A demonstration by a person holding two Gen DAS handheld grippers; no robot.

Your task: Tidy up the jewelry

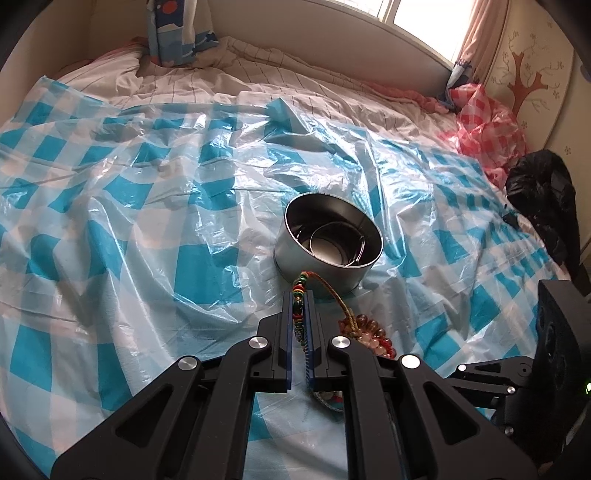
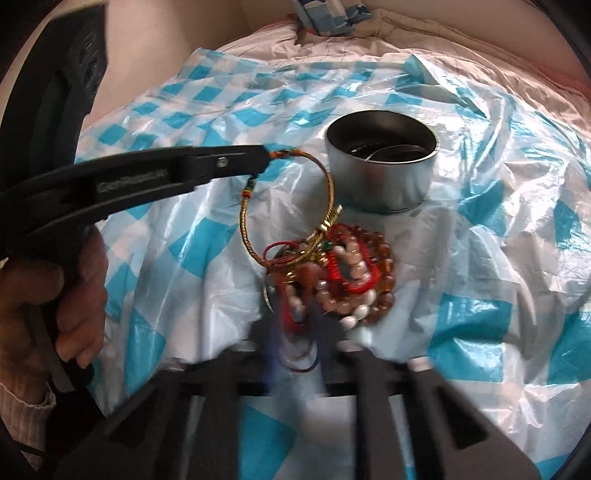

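Note:
My left gripper (image 1: 300, 299) is shut on a gold cord bracelet with coloured knots (image 1: 301, 286); in the right wrist view it (image 2: 266, 159) holds the bracelet's loop (image 2: 286, 206) up, its lower end still tangled in the pile. The pile of bead bracelets and red cords (image 2: 332, 280) lies on the blue checked plastic sheet, just in front of a round metal tin (image 2: 382, 166) that holds thin metal bangles (image 1: 334, 240). My right gripper (image 2: 299, 332) is blurred at the near edge of the pile; its jaws stand a little apart around red cords.
The blue-and-white checked plastic sheet (image 1: 147, 206) covers a bed with a pink quilt (image 1: 207, 77). A red checked plastic bag (image 1: 487, 125) and a black bag (image 1: 543, 199) lie at the right. A patterned pillow (image 1: 173, 29) stands at the back.

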